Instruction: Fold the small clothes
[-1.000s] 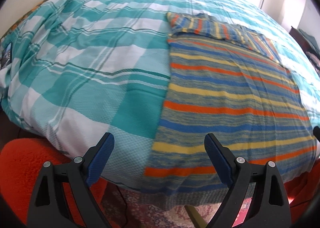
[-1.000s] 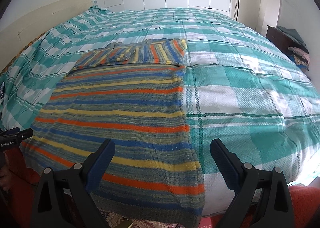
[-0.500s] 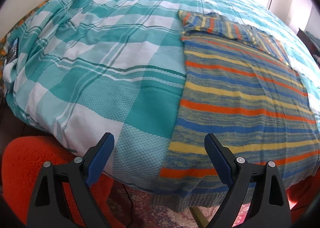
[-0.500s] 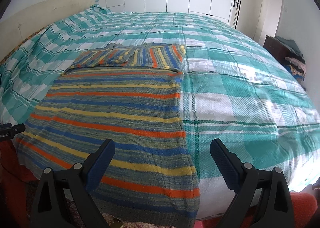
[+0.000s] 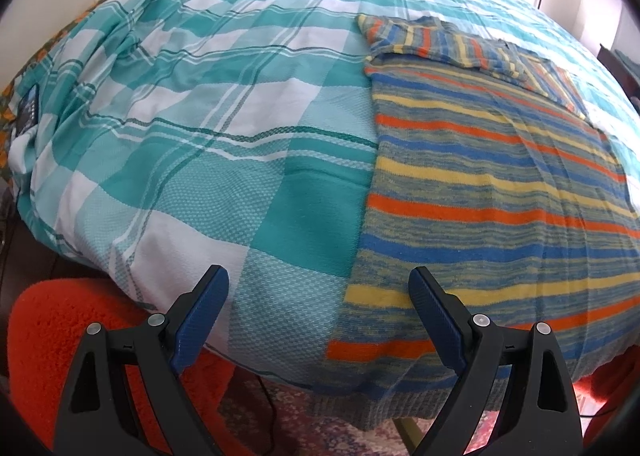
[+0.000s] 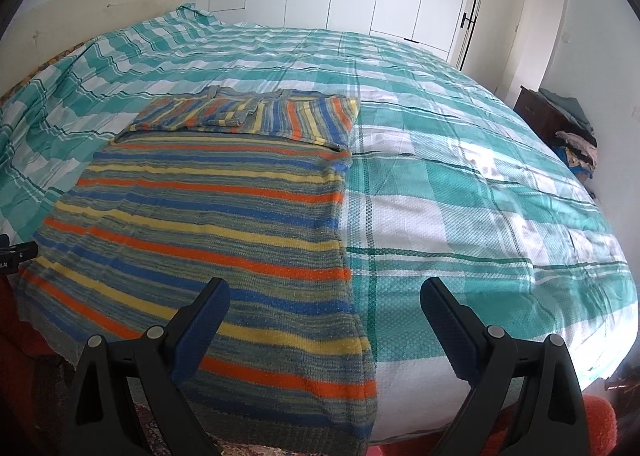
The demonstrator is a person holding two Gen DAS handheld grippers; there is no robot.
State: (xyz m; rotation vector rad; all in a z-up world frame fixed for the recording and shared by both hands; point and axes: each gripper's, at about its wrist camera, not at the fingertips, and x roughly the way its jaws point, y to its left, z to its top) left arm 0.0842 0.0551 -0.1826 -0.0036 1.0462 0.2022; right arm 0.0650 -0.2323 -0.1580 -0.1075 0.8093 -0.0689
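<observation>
One striped knit sweater (image 5: pixel 492 192) lies flat on the bed (image 5: pixel 224 144), its bands running orange, blue, yellow and mottled grey-green across the body, with both sleeves folded in over the top so their stripes run crosswise. Its hem hangs over the near edge of the bed. The bed wears a single teal-and-white checked cover. Two grippers are in view, neither touching the cloth: the left gripper (image 5: pixel 319 314) hovers with jaws spread wide at the sweater's lower left corner, and the right gripper (image 6: pixel 325 326) hovers with jaws spread wide at its lower right corner (image 6: pixel 360 384). Orange shaggy rug (image 5: pixel 60 320) shows below the bed edge.
</observation>
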